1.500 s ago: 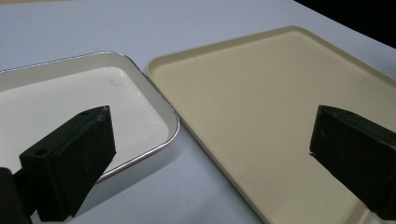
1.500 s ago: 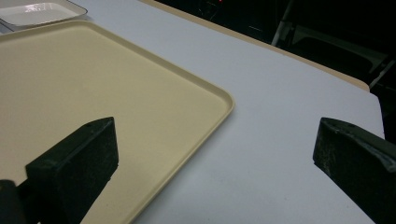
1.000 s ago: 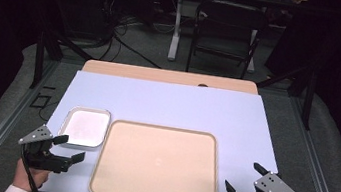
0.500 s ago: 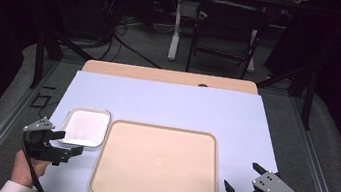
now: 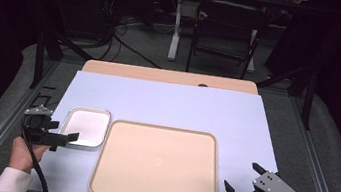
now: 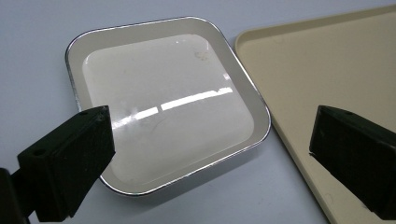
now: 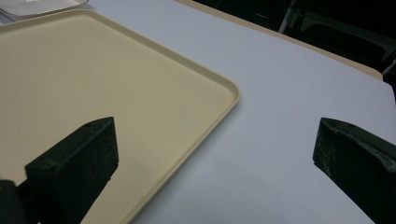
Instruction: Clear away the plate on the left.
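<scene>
With its jaws wide and empty, the left gripper (image 5: 68, 136) hovers at the near rim of the small white dish (image 6: 168, 107), which lies just ahead between them beside the beige tray (image 5: 158, 164), so a shallow bite could slip off the low rim and skid the dish across the surface (image 5: 167, 103), while the right gripper (image 5: 241, 182), likewise agape and empty, waits at the tray's corner.

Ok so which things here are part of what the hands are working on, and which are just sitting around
In the job:
- left tongs, open, aimed at the small white dish
- small white dish, next to the tray

Just lying about:
- beige tray, bare
- right tongs, open, at the tray's near right corner
- chair behind the table
</scene>
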Demonstrator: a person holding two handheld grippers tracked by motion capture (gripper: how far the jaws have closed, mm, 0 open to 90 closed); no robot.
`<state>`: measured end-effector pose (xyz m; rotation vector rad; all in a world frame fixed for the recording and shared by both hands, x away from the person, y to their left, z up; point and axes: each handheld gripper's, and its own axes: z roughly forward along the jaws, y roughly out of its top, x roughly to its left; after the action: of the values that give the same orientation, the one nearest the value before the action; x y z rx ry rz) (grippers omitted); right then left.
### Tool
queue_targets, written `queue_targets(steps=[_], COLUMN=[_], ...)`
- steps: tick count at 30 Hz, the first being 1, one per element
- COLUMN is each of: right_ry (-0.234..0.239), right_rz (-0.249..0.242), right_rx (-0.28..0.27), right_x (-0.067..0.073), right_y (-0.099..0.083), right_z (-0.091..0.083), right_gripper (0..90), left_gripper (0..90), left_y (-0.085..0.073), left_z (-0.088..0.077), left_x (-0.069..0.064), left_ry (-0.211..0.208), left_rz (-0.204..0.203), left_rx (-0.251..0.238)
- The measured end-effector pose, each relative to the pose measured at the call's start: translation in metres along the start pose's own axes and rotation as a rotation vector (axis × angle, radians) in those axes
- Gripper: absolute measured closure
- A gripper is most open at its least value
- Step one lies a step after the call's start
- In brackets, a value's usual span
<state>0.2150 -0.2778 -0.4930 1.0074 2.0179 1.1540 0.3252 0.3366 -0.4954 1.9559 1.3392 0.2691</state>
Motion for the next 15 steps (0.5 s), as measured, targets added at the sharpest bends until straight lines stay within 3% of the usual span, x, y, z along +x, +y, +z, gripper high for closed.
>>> queue_targets(steps=[5,15], right_ry=[0.002,0.009], right_rz=[0.005,0.008], right_rx=[0.002,0.013], right_x=[0.000,-0.001], right_y=[0.000,0.000], right_z=[0.000,0.002], right_gripper=[0.0,0.0], left_gripper=[0.2,0.6], left_y=[0.006,0.013], left_z=[0.005,0.029], left_x=[0.008,0.031], left_ry=[0.028,0.070], left_rz=[-0.013,-0.057], left_rx=[0.014,0.099])
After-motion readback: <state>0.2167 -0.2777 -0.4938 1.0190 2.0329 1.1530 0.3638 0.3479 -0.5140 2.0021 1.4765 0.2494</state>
